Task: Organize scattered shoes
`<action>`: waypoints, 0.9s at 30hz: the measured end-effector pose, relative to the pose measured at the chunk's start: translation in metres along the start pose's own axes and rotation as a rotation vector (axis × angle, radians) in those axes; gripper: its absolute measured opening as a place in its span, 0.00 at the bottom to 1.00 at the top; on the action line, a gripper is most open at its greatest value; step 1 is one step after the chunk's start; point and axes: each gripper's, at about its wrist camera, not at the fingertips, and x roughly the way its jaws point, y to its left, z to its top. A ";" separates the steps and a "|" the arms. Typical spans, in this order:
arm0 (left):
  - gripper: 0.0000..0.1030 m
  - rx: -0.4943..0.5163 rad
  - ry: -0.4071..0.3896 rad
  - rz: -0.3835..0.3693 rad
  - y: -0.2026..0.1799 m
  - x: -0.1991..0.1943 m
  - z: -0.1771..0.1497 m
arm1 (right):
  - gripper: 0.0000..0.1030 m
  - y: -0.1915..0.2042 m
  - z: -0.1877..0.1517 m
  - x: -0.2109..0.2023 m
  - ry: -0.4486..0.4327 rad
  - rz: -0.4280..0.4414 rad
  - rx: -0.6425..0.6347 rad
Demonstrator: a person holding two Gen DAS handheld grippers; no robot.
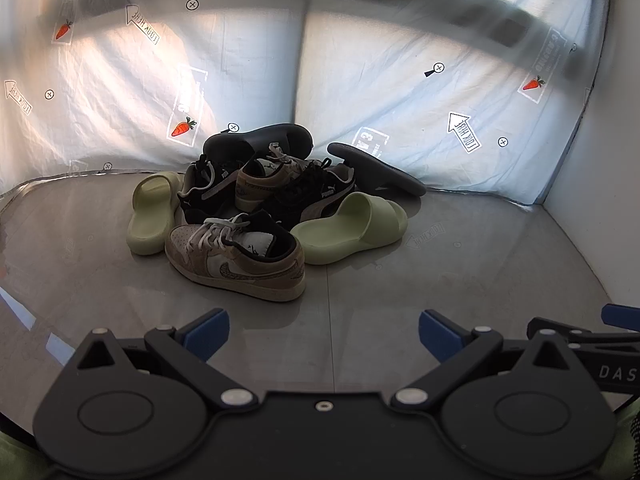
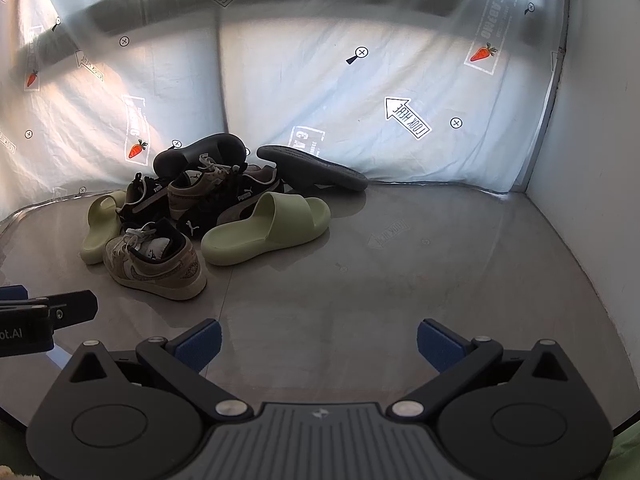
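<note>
A pile of shoes lies on the grey floor by the back sheet. Nearest is a tan sneaker (image 1: pixel 240 256) (image 2: pixel 156 260). A pale green slide (image 1: pixel 352 228) (image 2: pixel 268 228) lies right of it, its mate (image 1: pixel 150 212) (image 2: pixel 98 224) on the left. Black Puma sneakers (image 1: pixel 316 196) (image 2: pixel 240 200), a second tan sneaker (image 1: pixel 264 184) and two dark slides (image 1: pixel 376 170) (image 2: pixel 312 168) lie behind. My left gripper (image 1: pixel 324 334) is open and empty, short of the pile. My right gripper (image 2: pixel 319 342) is open and empty, right of the pile.
A white printed sheet (image 1: pixel 120 92) hangs behind the pile. A white wall (image 2: pixel 592 160) closes the right side. Bare grey floor (image 2: pixel 420 272) stretches right of the shoes. The other gripper shows at each view's edge, the right one (image 1: pixel 600 340) and the left one (image 2: pixel 44 316).
</note>
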 end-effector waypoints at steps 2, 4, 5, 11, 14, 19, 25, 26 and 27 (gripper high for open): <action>0.99 0.000 0.002 0.000 0.000 0.001 0.001 | 1.00 -0.002 0.001 0.001 0.001 0.002 -0.002; 0.99 -0.001 0.003 0.001 0.000 0.001 0.001 | 1.00 -0.005 0.002 0.002 0.002 0.004 -0.004; 0.99 -0.001 0.003 0.001 -0.001 0.002 0.002 | 1.00 -0.002 0.003 0.002 0.003 0.002 -0.003; 0.99 -0.005 0.004 -0.002 0.000 0.009 0.005 | 1.00 0.002 0.007 0.006 0.000 -0.002 -0.001; 0.99 -0.013 0.011 -0.011 0.002 0.017 0.008 | 1.00 0.001 0.010 0.010 -0.011 0.004 0.003; 0.95 -0.030 0.006 0.000 0.009 0.039 0.018 | 1.00 -0.004 0.022 0.021 -0.045 0.003 0.017; 0.93 -0.050 -0.003 0.066 0.025 0.081 0.030 | 1.00 -0.014 0.042 0.047 -0.067 -0.027 0.049; 0.92 -0.055 -0.003 0.078 0.029 0.088 0.031 | 1.00 -0.014 0.044 0.051 -0.063 -0.029 0.055; 0.92 -0.066 -0.001 0.094 0.034 0.099 0.034 | 1.00 -0.015 0.047 0.057 -0.058 -0.029 0.060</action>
